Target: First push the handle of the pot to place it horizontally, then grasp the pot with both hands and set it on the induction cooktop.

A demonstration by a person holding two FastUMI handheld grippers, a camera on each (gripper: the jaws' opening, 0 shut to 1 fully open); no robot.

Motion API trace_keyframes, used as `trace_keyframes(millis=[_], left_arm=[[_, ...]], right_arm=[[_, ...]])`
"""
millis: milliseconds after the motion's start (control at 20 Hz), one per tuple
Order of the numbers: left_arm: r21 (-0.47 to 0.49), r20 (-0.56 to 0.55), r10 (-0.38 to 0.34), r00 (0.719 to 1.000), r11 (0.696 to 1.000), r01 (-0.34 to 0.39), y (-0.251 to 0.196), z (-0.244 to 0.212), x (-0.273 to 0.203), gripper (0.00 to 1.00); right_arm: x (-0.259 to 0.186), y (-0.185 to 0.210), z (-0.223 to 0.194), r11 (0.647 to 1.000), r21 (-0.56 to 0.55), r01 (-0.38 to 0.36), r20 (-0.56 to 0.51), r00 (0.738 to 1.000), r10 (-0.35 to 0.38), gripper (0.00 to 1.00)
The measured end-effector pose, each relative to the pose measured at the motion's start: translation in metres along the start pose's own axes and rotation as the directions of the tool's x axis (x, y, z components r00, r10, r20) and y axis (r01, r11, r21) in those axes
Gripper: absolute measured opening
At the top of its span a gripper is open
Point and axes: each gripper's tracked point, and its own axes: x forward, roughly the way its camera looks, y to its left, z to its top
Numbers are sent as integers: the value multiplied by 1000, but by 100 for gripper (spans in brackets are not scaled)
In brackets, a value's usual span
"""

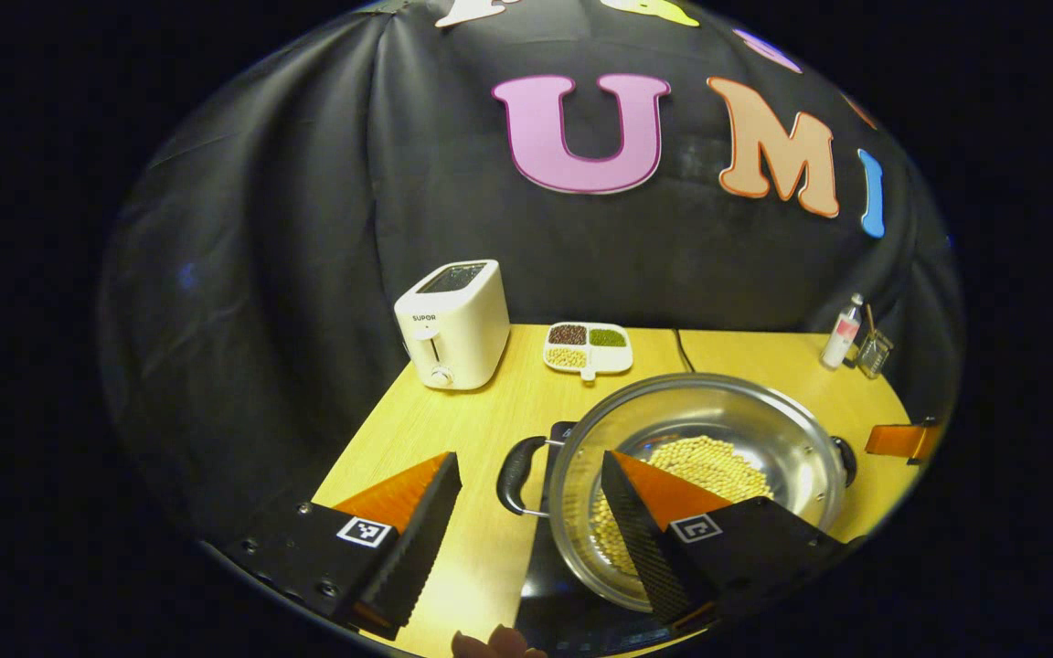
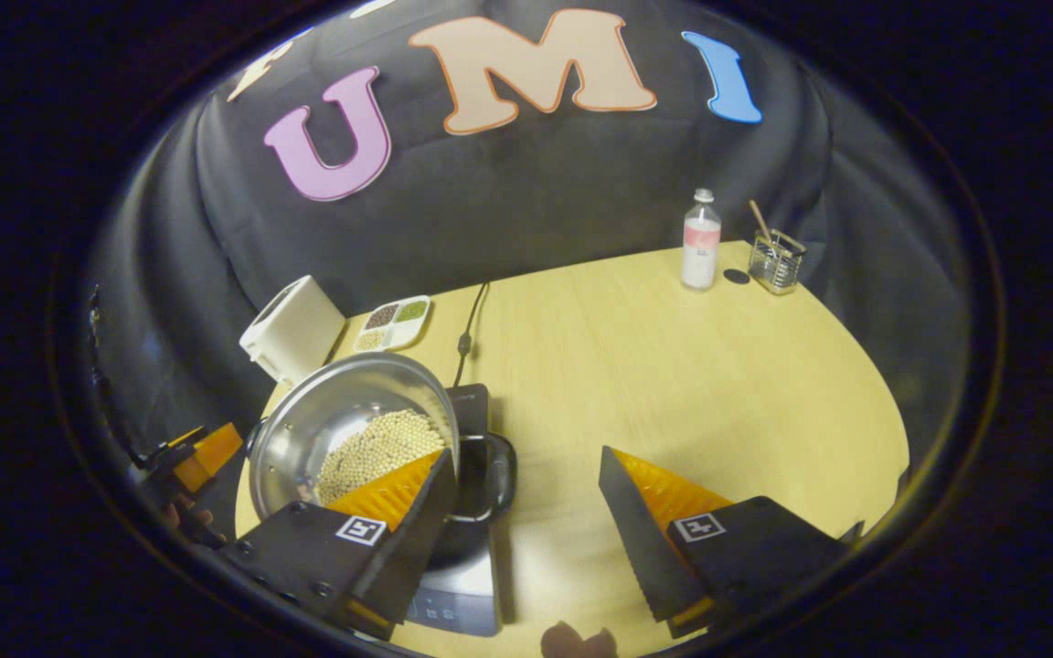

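Yellow worktop (image 2: 673,366) runs back to a black cloth wall, with a toaster (image 1: 453,322), a divided dish of beans (image 1: 588,347), a bottle (image 2: 700,239) and a small wire holder (image 2: 775,260) kept along the far edge, out of the working area. The pot (image 1: 764,420), steel and part filled with pale beans, already sits on the black cooktop (image 2: 467,402), whose cord leads off toward the wall. Its two looped handles point out to either side, level with the rim, so each can be reached from its own flank.

Left tongs (image 1: 531,498) are spread wide, one finger inside the bowl over the beans and the other out over the worktop, with the near handle (image 1: 517,475) between them and touched by neither. Right tongs (image 2: 526,498) are spread likewise around the opposite handle (image 2: 490,480), gripping nothing. Judging by this, the placing looks done and both are free of the pot.
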Motion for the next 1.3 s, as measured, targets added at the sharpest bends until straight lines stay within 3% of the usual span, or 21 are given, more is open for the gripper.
trace_keyframes(millis=[150, 250, 300, 550, 600, 650, 750, 800, 850, 1000, 1150, 1250, 1300], left_arm=[[-36, 47, 20, 999, 999, -19, -30, 13, -48, 95], [-33, 102, 5, 995, 999, -2, -59, 27, -87, 94], [-22, 133, 3, 991, 1000, -1, -71, 35, -108, 93], [10, 331, -47, 943, 999, 47, -133, 88, -210, 92], [16, 363, -60, 930, 998, 58, -144, 98, -225, 92], [29, 387, -71, 919, 997, 65, -153, 108, -238, 92], [54, 437, -94, 894, 995, 78, -170, 124, -259, 92], [69, 458, -108, 882, 994, 86, -179, 130, -270, 92], [85, 477, -124, 870, 992, 95, -186, 134, -281, 92], [120, 547, -181, 817, 983, 137, -201, 145, -320, 94], [153, 579, -224, 784, 974, 165, -198, 138, -354, 94], [133, 581, -217, 784, 976, 171, -185, 125, -368, 93], [118, 565, -206, 799, 978, 170, -176, 112, -369, 93]], right_arm=[[-20, -17, 15, 1000, -6, -27, 60, 998, 27, 94], [-29, -28, 28, 999, -14, -42, 130, 991, 43, 98], [-35, -32, 32, 998, -23, -55, 157, 986, 58, 94], [-84, -60, 73, 995, -40, -92, 336, 936, 101, 97], [-100, -61, 78, 993, -31, -110, 370, 922, 114, 93], [-111, -64, 85, 992, -35, -118, 409, 904, 122, 97], [-134, -72, 104, 993, -58, -107, 511, 851, 122, 92], [-155, -78, 111, 992, -76, -96, 553, 824, 122, 96], [-171, -79, 117, 991, -102, -86, 591, 796, 130, 92], [-213, -76, 118, 985, -170, -22, 647, 751, 129, 92], [-245, -69, 101, 983, -186, 10, 655, 747, 117, 92], [-262, -70, 88, 979, -197, 48, 650, 754, 94, 92], [-269, -72, 83, 976, -207, 66, 646, 759, 86, 94]])
